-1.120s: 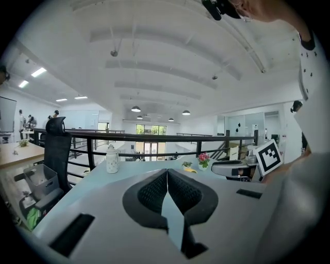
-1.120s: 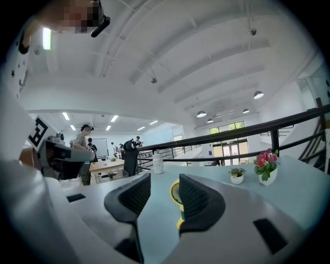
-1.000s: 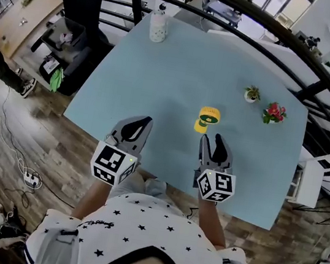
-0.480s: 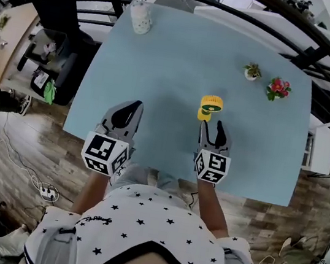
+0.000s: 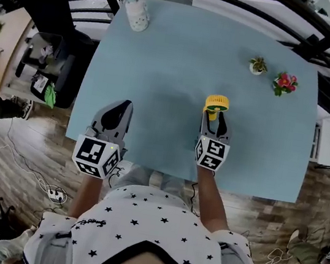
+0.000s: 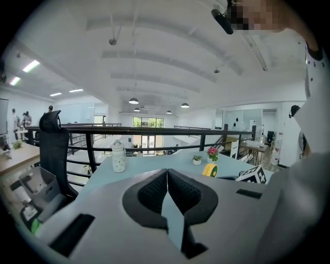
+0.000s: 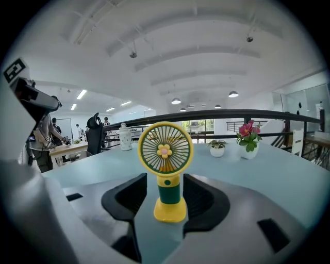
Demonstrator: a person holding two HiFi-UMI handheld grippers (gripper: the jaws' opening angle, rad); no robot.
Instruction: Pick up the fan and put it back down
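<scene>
Right claw (image 5: 215, 116): just been opening wide, small yellow-and-green plastic fan (image 7: 165, 149) standing between its jaws, untouched
Left claw (image 6: 167, 175): pinched together, empty
Progress: lifting and put-down pending

Wood floor (image 5: 22, 152), blk railing (image 6: 154, 131), office chair (image 6: 51, 142), ceiling lamps (image 6: 134, 101)

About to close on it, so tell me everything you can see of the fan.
The fan is small and plastic-looking: a round yellow cage with a green inner rim, a yellow flower at the hub, a green stem, a flared yellow base. It stands upright on the light-blue table, facing the right claw, whose jaws have just been opening; its stem is between them, with gaps on both sides. Only the table touches it.
</scene>
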